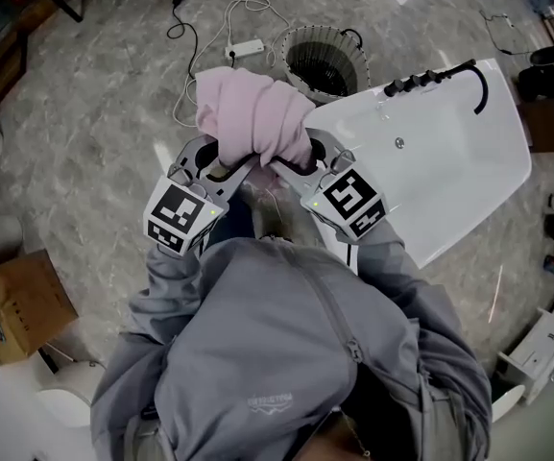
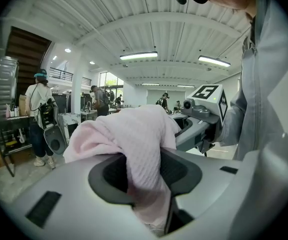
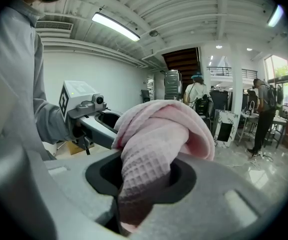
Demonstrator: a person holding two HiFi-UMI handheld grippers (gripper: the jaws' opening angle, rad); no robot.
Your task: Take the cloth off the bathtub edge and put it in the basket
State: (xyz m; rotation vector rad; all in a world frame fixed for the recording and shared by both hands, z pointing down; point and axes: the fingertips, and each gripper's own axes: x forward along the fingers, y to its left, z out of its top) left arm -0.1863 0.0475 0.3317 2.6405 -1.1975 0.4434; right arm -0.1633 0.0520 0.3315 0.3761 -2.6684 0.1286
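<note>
Currently, in the head view, the pink cloth [image 1: 252, 113] is bunched into a mound and carried in the air between the two grippers, clear of the bathtub [image 1: 449, 152] edge. The left gripper [image 1: 214, 166] pinches its left end and the right gripper [image 1: 305, 161] pinches its right end; the cloth's long axis runs across from one to the other. The basket [image 1: 323, 60] stands on the floor [image 1: 84, 113] just beside the bathtub's far left corner. It lies straight ahead of the jaws, beyond the cloth, and slightly nearer the right gripper.

In the left gripper view, the jaws are part closed on a fold of the cloth [image 2: 134, 134], which fills the gap and drapes over the top. The other gripper shows just beyond it.

In the right gripper view, the jaws likewise clamp a thick twist of the cloth [image 3: 158, 134], which mounds above them. The basket is not in sight in either gripper view.

Judgement: the coming move calls for carrying both grippers forward together until the cloth hangs over the basket opening.
</note>
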